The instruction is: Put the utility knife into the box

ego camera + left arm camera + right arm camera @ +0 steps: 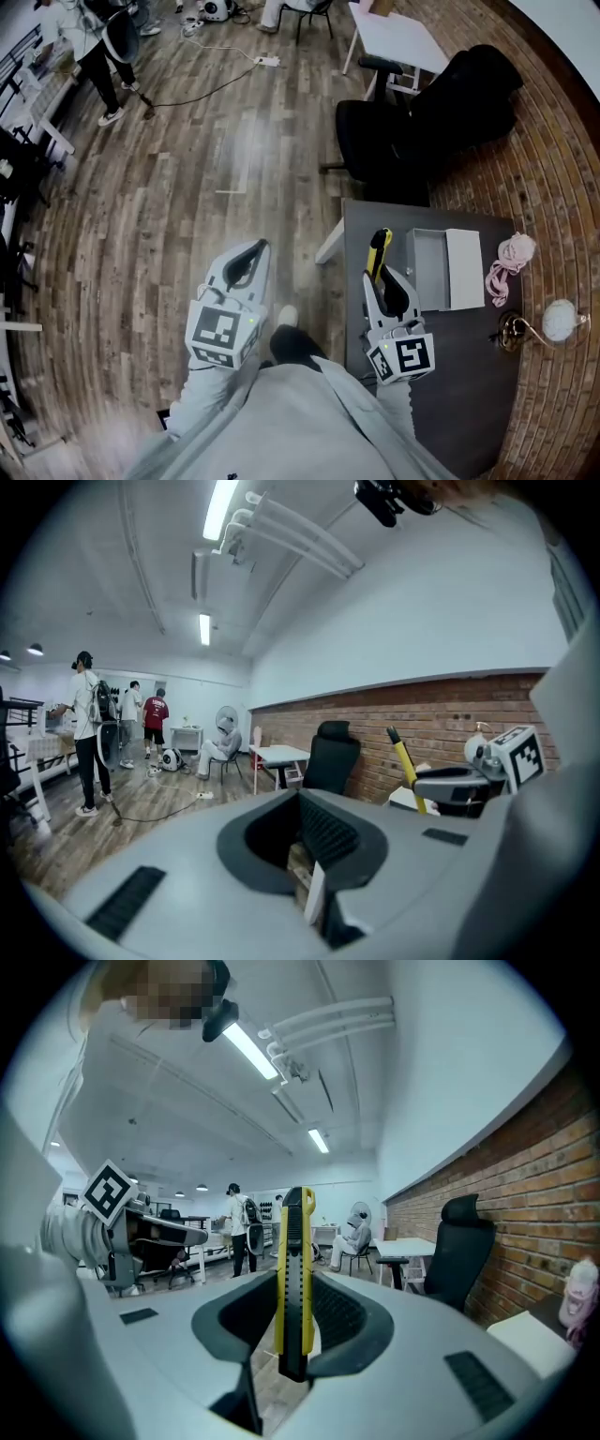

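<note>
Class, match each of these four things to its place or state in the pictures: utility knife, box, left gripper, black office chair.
Things:
1. utility knife
2. box
3. left gripper
4. black office chair

Places or states:
A. lies open on the dark table
B. holds nothing, over the wooden floor
C. stands beyond the table's far edge
D. clamped in the right gripper

Pairs: 1-D, 2-A, 3-B, 4-C
</note>
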{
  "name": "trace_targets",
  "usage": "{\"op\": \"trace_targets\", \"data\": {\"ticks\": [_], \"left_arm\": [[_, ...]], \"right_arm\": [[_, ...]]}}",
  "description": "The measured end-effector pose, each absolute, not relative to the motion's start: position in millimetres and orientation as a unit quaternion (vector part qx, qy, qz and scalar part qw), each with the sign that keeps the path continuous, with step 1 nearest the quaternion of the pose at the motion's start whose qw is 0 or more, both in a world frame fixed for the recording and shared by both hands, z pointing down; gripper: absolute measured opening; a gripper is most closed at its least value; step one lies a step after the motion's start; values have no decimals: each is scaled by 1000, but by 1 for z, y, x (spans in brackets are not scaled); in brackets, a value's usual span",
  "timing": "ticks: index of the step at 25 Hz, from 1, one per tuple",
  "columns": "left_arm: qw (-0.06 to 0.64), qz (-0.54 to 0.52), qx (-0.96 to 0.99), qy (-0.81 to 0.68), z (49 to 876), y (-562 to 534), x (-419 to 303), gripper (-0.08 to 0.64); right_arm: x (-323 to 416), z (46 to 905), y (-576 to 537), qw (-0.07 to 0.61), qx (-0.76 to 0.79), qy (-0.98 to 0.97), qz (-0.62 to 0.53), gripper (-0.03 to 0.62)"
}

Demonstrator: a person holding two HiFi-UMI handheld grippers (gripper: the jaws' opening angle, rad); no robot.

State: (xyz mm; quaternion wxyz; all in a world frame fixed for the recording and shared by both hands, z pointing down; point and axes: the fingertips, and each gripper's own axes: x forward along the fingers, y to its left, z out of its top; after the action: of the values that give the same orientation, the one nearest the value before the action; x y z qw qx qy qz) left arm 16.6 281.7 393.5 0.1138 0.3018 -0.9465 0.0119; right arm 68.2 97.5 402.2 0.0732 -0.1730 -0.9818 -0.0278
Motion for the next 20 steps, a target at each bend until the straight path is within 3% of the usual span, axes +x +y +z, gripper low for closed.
{"op": "trace_targets", "data": {"ticks": [20], "left_arm": [[114,59,378,-917,393,204,-68,20]], "right_arm": [[26,411,35,70,-73,-995,11,127]]}}
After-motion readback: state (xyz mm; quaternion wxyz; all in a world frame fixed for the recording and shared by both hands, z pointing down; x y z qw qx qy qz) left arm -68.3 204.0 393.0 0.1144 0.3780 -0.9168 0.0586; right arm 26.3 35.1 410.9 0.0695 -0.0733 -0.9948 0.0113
